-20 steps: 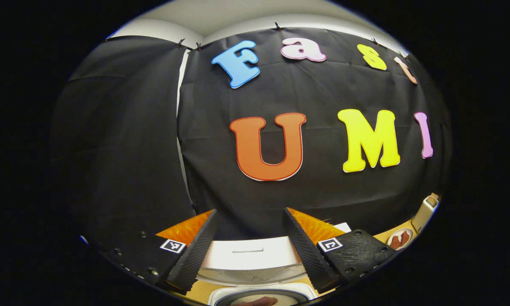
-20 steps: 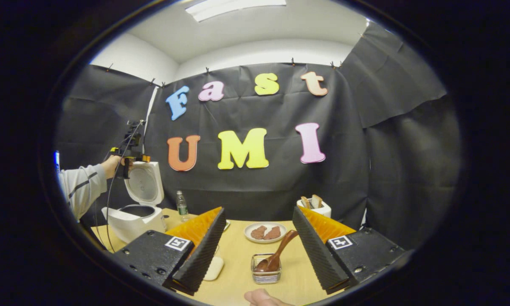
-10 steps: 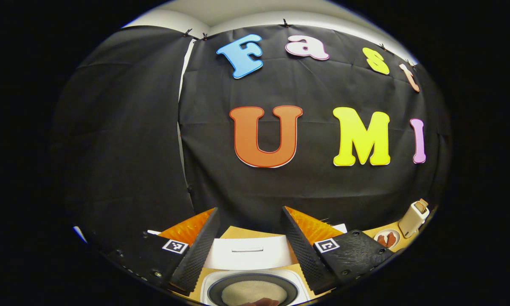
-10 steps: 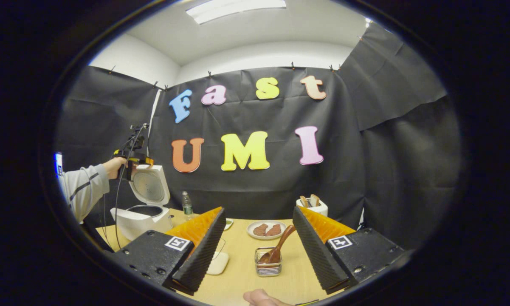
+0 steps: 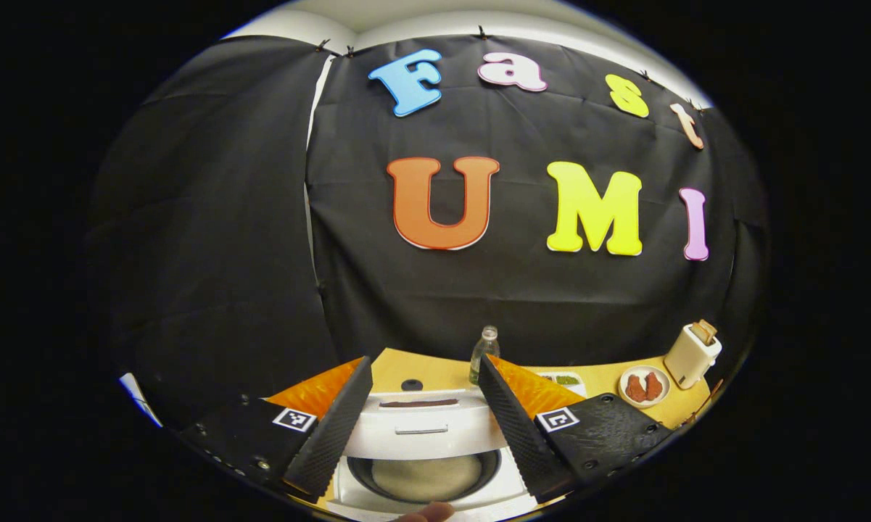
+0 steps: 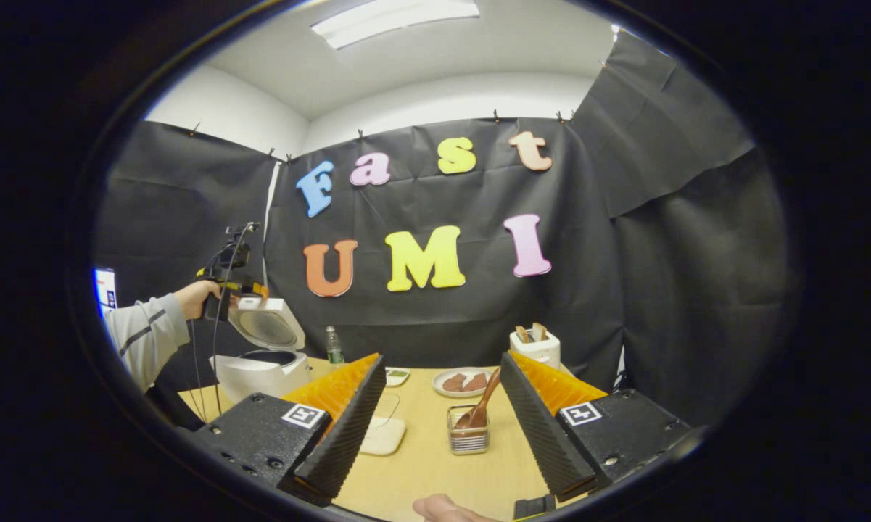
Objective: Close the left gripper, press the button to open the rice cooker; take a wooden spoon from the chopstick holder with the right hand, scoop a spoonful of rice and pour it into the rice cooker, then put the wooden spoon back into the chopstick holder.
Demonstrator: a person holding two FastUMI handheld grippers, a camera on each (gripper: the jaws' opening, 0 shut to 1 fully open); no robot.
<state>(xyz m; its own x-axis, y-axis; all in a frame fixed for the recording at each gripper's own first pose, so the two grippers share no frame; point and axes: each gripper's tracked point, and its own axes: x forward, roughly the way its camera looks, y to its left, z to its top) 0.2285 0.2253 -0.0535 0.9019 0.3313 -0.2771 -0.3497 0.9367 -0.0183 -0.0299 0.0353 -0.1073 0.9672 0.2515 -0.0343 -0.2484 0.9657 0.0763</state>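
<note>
The white rice cooker [image 5: 511, 482] stands open below my left gripper [image 5: 423, 365], with pale rice in its dark inner pot [image 5: 424, 475]. Its lid [image 5: 420, 428] leans forward, half lowered, and its top edge lies between my open fingers. In the right gripper view the left gripper [image 6: 228, 284] rests at the top of the tilted lid [image 6: 268, 326], held by a hand in a grey sleeve. My right gripper [image 6: 442, 360] hangs open above the table. Beyond it, the wire chopstick holder [image 6: 468, 438] holds the wooden spoon [image 6: 482, 406]. A shallow dish of rice [image 6: 383, 436] lies left of the holder.
On the wooden table [image 6: 435, 471] stand a plate of brown food [image 6: 464, 382], a white toaster with bread [image 6: 535, 346], a small bottle [image 6: 331, 344] and a small dish [image 6: 397, 375]. The bottle [image 5: 483, 354] stands behind the cooker. Black cloth walls close the back and sides.
The cooker lid has swung from upright to half lowered, and the left gripper has come down and forward with it. The right gripper has drifted a little; its fingers stay apart.
</note>
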